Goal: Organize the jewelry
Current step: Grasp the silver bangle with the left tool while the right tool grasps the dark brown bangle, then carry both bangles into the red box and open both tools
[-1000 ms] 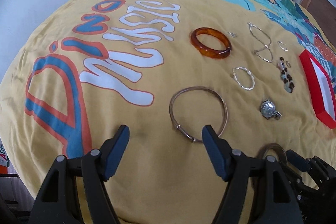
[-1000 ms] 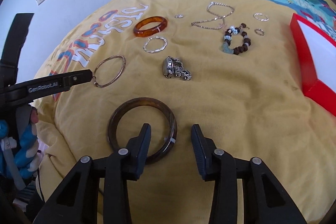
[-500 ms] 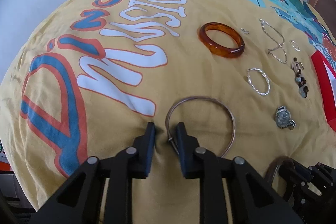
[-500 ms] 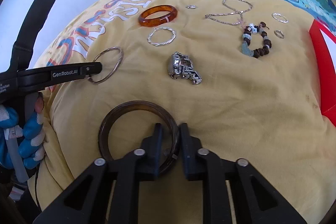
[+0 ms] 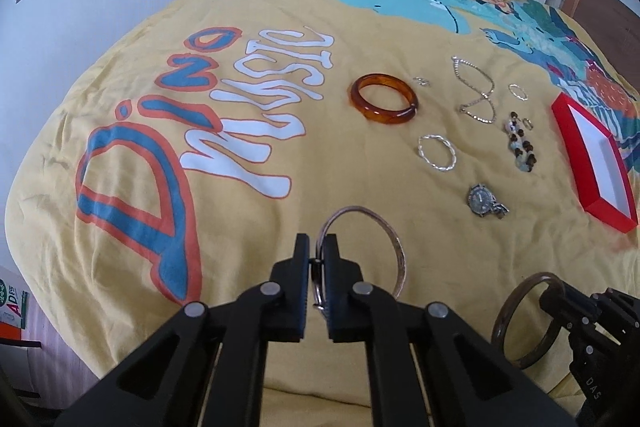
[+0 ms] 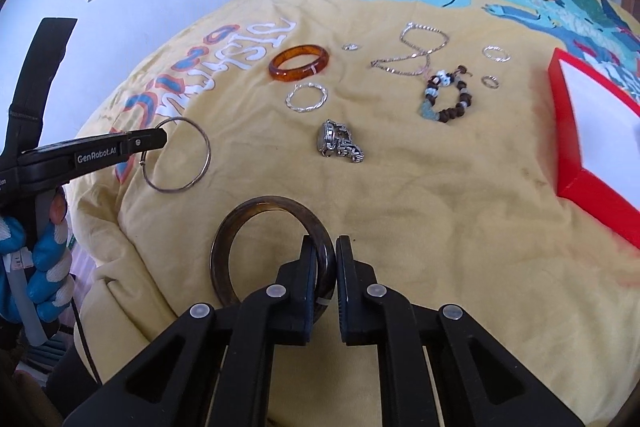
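Two grippers, both clamped on bangles above yellow bedspread [image 5: 280, 27]. Left gripper [image 5: 316, 253]: fingers pinched on thin metal bangle [image 5: 394, 247] at its left rim. Right gripper [image 6: 324, 257]: fingers closed on dark brown bangle [image 6: 236, 227] at its right rim. Farther: wristwatch [image 6: 340, 143], twisted silver ring bracelet [image 6: 306, 98], amber bangle [image 6: 298, 63], bead bracelet [image 6: 448, 99], silver chain [image 6: 416, 53]. Red tray [image 6: 568, 131] at right, well apart from both bangles.
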`<state>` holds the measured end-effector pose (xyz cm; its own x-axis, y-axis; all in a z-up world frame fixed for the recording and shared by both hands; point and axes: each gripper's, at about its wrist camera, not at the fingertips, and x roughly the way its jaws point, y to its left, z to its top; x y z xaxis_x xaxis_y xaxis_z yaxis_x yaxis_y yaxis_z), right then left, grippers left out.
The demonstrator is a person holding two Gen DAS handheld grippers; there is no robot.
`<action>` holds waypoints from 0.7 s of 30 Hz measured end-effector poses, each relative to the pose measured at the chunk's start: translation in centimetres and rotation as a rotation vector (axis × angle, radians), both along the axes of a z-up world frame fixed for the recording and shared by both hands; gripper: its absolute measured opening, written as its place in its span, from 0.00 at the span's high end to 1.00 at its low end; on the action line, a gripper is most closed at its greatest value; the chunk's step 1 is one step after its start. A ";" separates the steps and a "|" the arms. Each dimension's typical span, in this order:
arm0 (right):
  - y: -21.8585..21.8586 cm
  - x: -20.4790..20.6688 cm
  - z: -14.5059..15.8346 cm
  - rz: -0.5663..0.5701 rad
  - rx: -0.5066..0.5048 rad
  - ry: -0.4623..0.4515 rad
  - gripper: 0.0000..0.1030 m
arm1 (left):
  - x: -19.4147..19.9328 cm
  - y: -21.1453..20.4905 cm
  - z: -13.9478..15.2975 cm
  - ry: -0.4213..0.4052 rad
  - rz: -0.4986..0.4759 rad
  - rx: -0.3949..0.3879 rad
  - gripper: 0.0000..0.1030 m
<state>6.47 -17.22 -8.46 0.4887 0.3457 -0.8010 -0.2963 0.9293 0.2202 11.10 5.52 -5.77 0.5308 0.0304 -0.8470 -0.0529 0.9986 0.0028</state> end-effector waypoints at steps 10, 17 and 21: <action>-5.5 -2.3 4.6 -0.110 0.028 -0.111 0.91 | -1.6 -6.2 4.4 -0.066 -0.137 0.011 0.94; -16.1 -0.5 7.6 -0.321 -0.014 -0.173 0.91 | 0.9 -15.9 7.5 -0.102 -0.307 -0.054 0.94; -22.2 1.7 7.4 -0.421 -0.057 -0.162 0.91 | 3.7 -22.5 8.0 -0.113 -0.385 -0.088 0.94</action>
<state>8.19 -39.41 -1.03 0.6981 0.0476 -0.7144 0.0839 0.9855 0.1475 14.83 -17.02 2.23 0.5792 -0.2585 -0.7731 0.3293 0.9418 -0.0682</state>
